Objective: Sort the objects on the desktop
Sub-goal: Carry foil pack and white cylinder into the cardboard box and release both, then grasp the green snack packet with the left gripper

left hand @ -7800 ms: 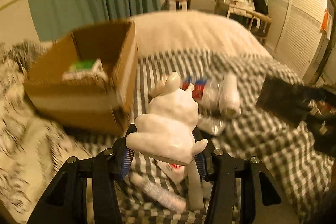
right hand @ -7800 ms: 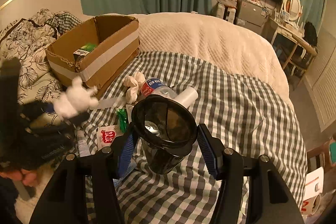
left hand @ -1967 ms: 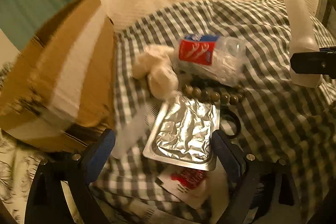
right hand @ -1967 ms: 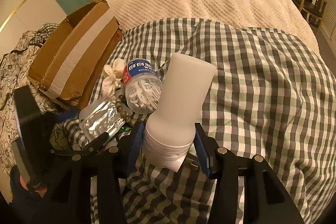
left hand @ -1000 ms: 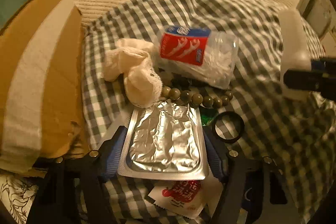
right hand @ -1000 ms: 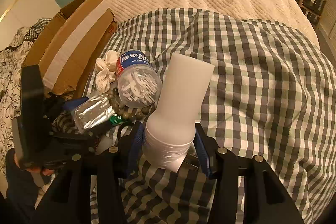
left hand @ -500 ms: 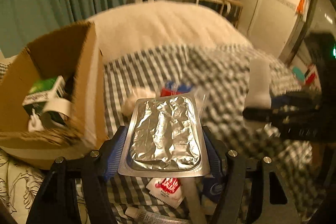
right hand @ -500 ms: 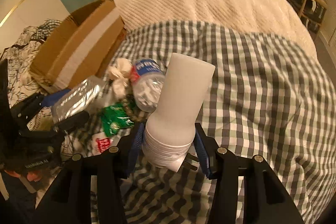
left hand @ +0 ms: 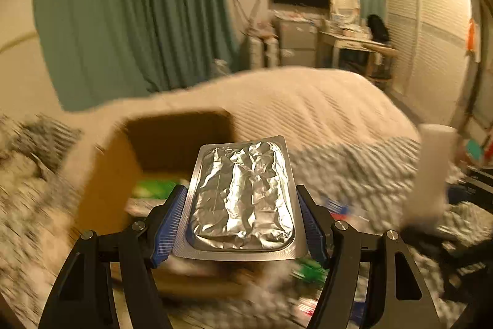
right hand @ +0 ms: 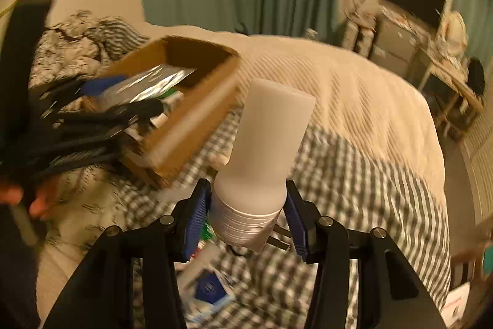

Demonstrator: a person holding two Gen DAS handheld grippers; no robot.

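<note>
My left gripper (left hand: 242, 221) is shut on a silver foil blister pack (left hand: 242, 199) and holds it in the air over the near edge of the open cardboard box (left hand: 172, 141). In the right wrist view the foil pack (right hand: 151, 82) hangs above the box (right hand: 191, 100). My right gripper (right hand: 246, 224) is shut on a white plastic bottle (right hand: 265, 150), held up above the checked blanket; it also shows in the left wrist view (left hand: 431, 174). A green carton (left hand: 154, 187) lies inside the box.
Small items lie blurred on the checked blanket (right hand: 354, 190), among them a blue packet (right hand: 209, 289). A cream quilt (right hand: 354, 88) covers the far bed. A floral cover (right hand: 74, 36) lies left of the box. A desk and TV stand at the far wall.
My left gripper has lifted the foil pack off the blanket and carried it left over the box. My right gripper has raised the white bottle and tilted upward.
</note>
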